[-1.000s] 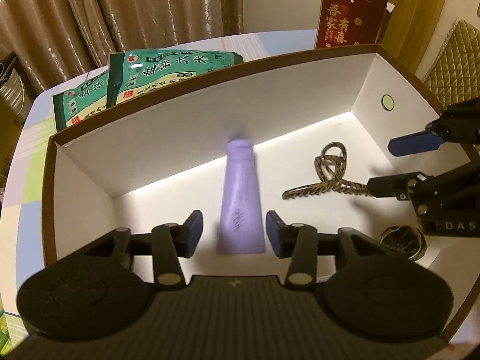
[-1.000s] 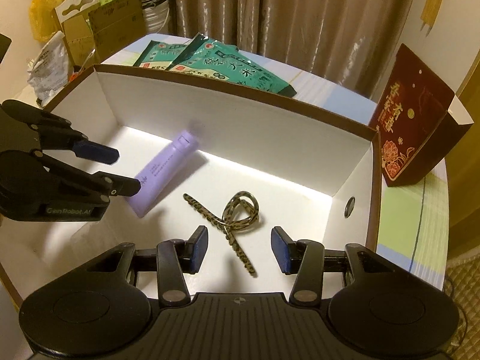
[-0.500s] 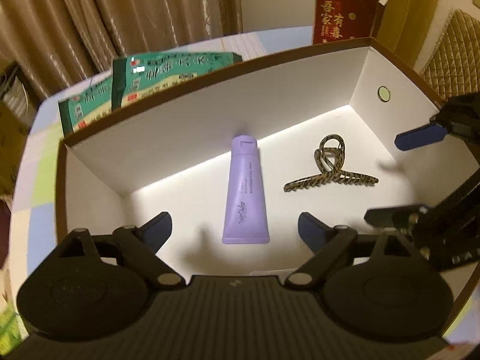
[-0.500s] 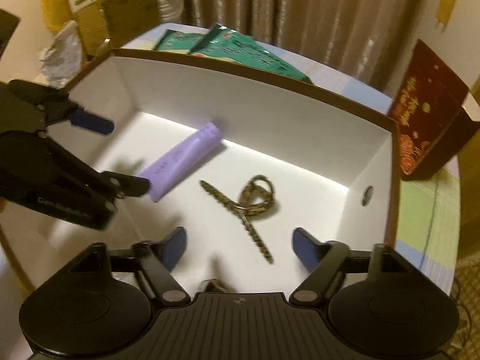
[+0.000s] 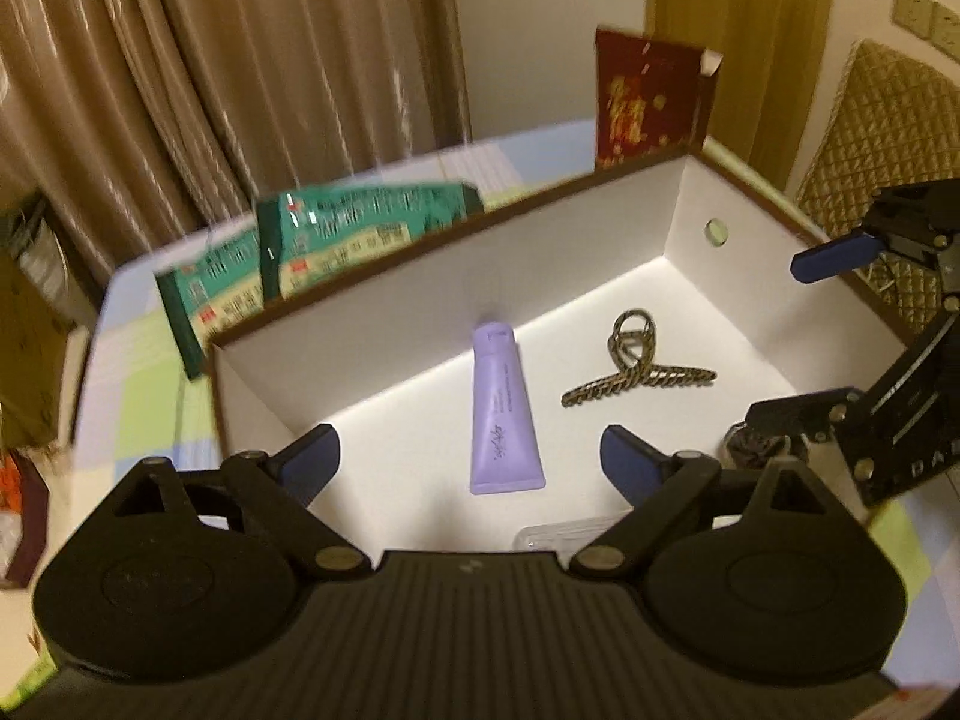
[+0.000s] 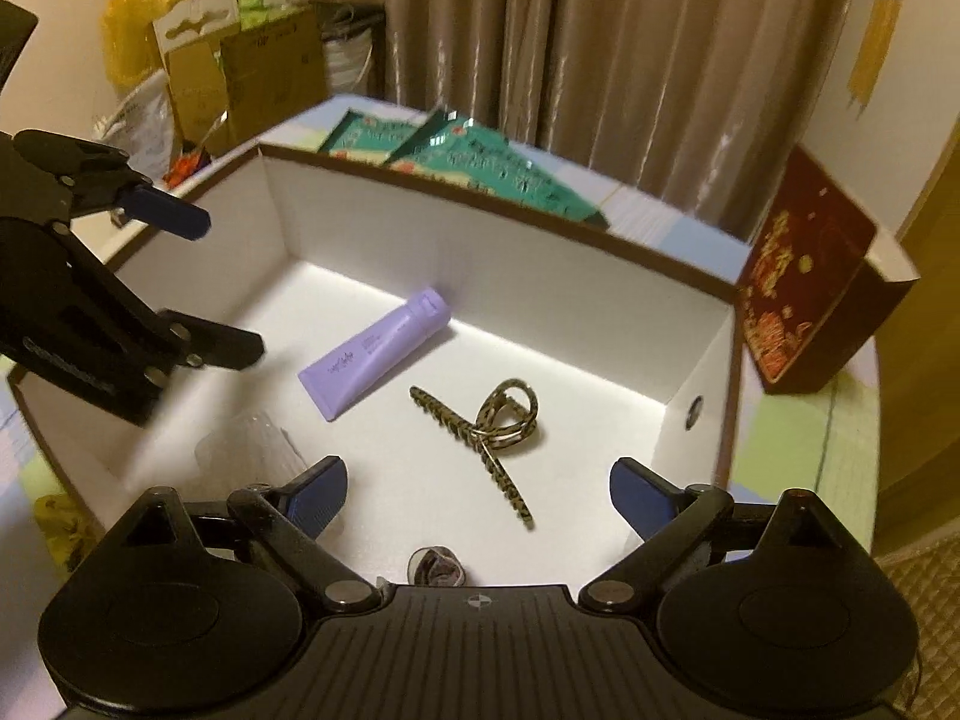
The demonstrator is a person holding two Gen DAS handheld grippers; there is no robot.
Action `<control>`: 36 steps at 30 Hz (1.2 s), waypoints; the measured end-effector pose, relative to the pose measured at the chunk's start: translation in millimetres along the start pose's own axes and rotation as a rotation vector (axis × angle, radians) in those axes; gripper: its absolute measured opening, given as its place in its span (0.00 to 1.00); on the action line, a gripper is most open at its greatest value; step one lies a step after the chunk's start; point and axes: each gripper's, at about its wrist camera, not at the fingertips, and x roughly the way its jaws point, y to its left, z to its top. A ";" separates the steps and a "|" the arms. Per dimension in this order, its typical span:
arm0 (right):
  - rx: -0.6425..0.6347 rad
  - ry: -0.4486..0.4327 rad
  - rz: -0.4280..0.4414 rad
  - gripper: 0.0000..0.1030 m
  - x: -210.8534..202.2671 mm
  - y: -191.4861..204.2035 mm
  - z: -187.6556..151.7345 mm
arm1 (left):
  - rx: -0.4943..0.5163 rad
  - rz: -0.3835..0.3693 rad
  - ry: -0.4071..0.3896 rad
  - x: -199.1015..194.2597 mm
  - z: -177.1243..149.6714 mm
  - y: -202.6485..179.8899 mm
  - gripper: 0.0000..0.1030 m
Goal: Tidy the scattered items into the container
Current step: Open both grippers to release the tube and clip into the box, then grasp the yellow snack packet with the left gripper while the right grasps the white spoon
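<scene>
The black right gripper [image 5: 810, 336] showed the letters "DA" on its body; print on the lilac plastic tube [image 5: 503, 414] was too blurred to read.

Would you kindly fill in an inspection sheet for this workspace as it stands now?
Surface: table with pastel checked cloth.
Job's things: white box holds purple tube, leopard hair claw, clear plastic piece and a dark round item.
Clutter: green packets and red carton behind the box.
Grippers: left gripper and right gripper both open, empty, over the box.
Cables: nothing seen.
Surroundings: brown curtains, cardboard boxes.
</scene>
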 end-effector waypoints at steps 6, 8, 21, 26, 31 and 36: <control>0.036 -0.089 -0.027 0.89 -33.9 10.5 -17.1 | 0.011 0.010 -0.111 -54.8 -25.9 -2.3 0.87; 0.059 -0.122 -0.031 0.89 -48.6 13.2 -24.2 | -0.013 -0.003 -0.129 -70.9 -38.0 -0.7 0.84; 0.262 -0.143 -0.105 0.90 -113.5 38.4 -116.3 | 0.002 -0.020 -0.063 -124.7 -158.6 -4.2 0.78; 0.376 -0.035 -0.098 0.89 -109.3 51.0 -160.4 | 0.185 0.021 0.017 -101.1 -194.5 -36.9 0.73; 0.422 0.023 -0.108 0.89 -110.9 58.4 -186.2 | 0.533 0.129 -0.015 -74.2 -215.9 -76.8 0.63; 0.465 0.010 -0.140 0.90 -123.8 52.5 -197.9 | 0.750 0.176 -0.055 -54.7 -221.8 -91.3 0.56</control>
